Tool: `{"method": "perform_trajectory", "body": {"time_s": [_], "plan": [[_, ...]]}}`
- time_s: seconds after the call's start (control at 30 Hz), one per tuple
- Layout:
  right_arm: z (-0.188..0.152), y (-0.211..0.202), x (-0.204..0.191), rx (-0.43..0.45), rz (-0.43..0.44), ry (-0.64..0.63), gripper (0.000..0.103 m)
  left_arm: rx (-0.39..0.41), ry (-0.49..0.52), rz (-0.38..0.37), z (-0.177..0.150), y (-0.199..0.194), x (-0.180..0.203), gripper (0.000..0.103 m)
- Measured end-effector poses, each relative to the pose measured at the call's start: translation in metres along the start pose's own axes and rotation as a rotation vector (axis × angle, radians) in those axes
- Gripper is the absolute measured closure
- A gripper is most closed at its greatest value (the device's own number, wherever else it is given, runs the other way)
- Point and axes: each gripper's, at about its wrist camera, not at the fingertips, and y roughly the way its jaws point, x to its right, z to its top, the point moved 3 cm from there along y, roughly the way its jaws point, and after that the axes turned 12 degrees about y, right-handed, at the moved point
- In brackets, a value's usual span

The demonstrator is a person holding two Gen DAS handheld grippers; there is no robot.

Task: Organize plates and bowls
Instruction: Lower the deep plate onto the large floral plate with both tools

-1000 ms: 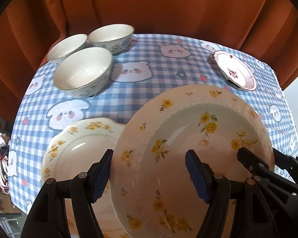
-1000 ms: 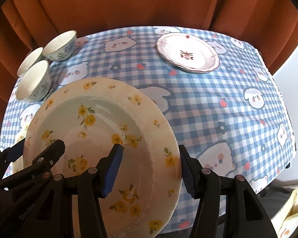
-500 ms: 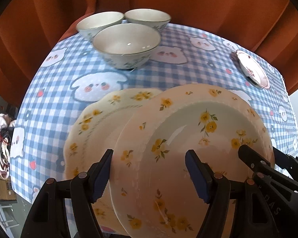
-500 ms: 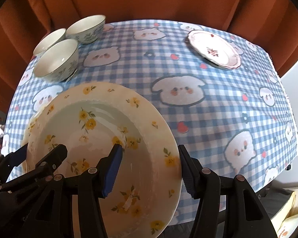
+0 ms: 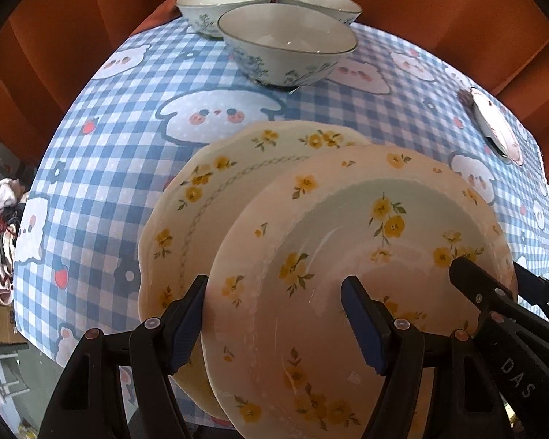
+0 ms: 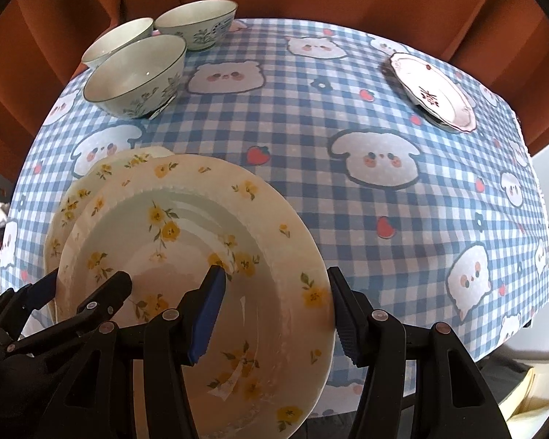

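Both hand-held grippers, left (image 5: 274, 323) and right (image 6: 272, 314), pinch opposite rims of the yellow-flowered plate (image 5: 347, 274), held above the bench (image 6: 347, 117), with the matching scalloped plate (image 5: 208, 197) lying beneath, offset toward the left gripper's side.

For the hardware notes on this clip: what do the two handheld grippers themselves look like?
Both are black plastic clamp-style tools. The left gripper and the right gripper each have two angular fingers with open cut-outs, small round silver-coloured rivets at the joints, and dark blue ridged pads on the inner faces. White letters reading "DAS" show on the right gripper's body in the left wrist view. No cables, hands or sleeves are visible.
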Motion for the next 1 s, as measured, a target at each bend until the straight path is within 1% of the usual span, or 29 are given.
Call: {"method": "perform_trajectory", "body": {"time_s": [0.3,0.57,0.77,0.8,0.83,0.9,0.93,1.0], "plan": [[0.009,0.015,-0.009,-0.028,0.011,-0.033,0.043,-0.028,-0.023,0.012,0.002,0.012,-0.006,0.030],[0.013,0.026,-0.012,-0.041,0.033,-0.043,0.043,-0.016,-0.012,0.069,0.009,0.015,-0.007,0.028],[0.008,0.021,-0.011,-0.020,0.030,-0.049,0.047,-0.010,0.005,0.094,0.009,0.016,-0.006,0.026],[0.007,0.018,-0.010,-0.012,0.028,-0.047,0.050,-0.008,0.003,0.093,0.008,0.016,-0.006,0.026],[0.006,0.015,-0.009,-0.001,0.022,-0.042,0.056,-0.007,0.002,0.094,0.007,0.016,-0.007,0.026],[0.005,0.010,-0.003,0.012,0.017,-0.025,0.065,-0.006,0.009,0.102,0.006,0.014,-0.006,0.026],[0.004,0.007,-0.001,0.016,0.028,-0.014,0.068,-0.004,0.015,0.107,0.004,0.014,-0.005,0.026],[0.002,0.004,0.002,0.030,0.031,-0.006,0.069,0.000,0.023,0.110,0.003,0.012,-0.005,0.027]]}}
